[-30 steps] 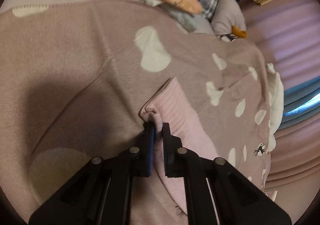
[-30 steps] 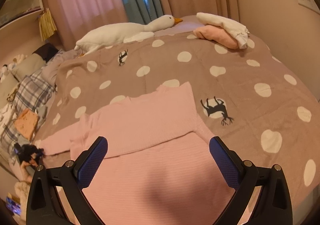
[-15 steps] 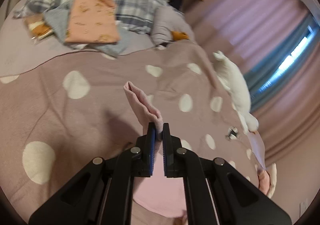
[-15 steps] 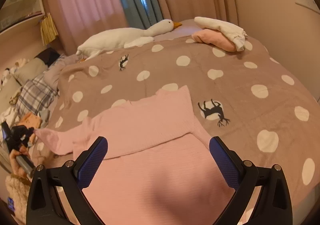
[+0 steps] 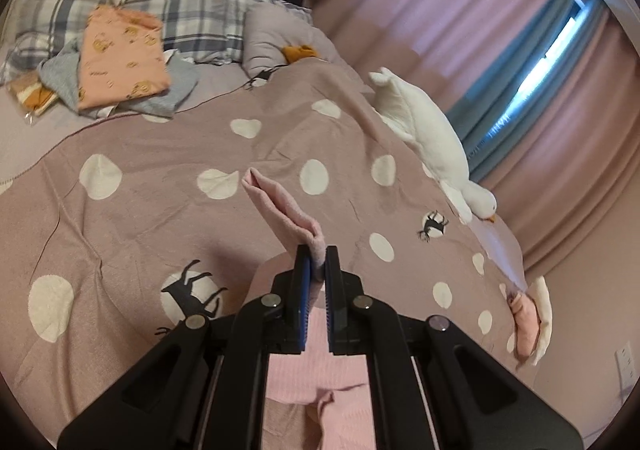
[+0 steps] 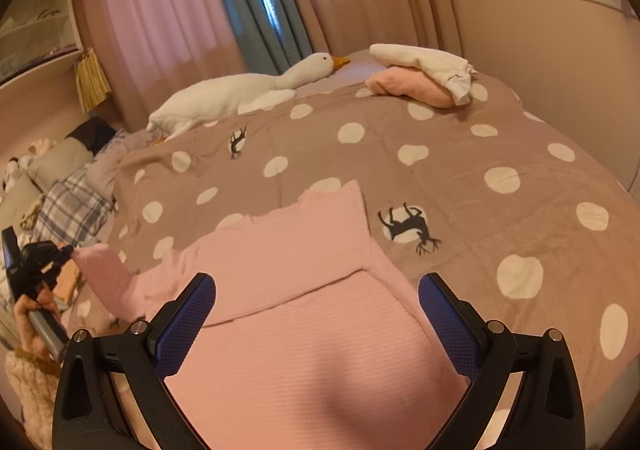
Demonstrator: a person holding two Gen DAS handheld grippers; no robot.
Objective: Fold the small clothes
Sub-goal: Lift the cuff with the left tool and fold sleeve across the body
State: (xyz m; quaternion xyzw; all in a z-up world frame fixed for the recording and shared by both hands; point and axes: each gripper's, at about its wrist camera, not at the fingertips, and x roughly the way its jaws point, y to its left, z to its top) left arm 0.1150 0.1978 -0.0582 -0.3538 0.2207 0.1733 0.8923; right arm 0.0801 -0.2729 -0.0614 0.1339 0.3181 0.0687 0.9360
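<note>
A pink knit top point(image 6: 312, 314) lies spread on the spotted bedspread, one side folded over its body. My left gripper point(image 5: 315, 254) is shut on the cuff of the pink sleeve point(image 5: 280, 206), which hangs lifted above the blanket. In the right wrist view the same left gripper point(image 6: 66, 250) appears at the far left, held by a hand point(image 6: 32, 314), with the sleeve point(image 6: 108, 274) raised off the bed. My right gripper point(image 6: 316, 290) hovers open over the top's body, nothing between its blue pads.
A white plush goose point(image 6: 240, 90) lies along the far edge by the curtains. Folded pink and white clothes point(image 6: 420, 74) sit at the far corner. Plaid bedding and an orange garment point(image 5: 120, 54) are piled at the bed's head. The mauve spotted blanket point(image 6: 500, 178) covers the bed.
My left gripper has lifted the sleeve cuff up off the blanket and swung it over toward the top's body, rolling as it went. The right gripper has barely shifted.
</note>
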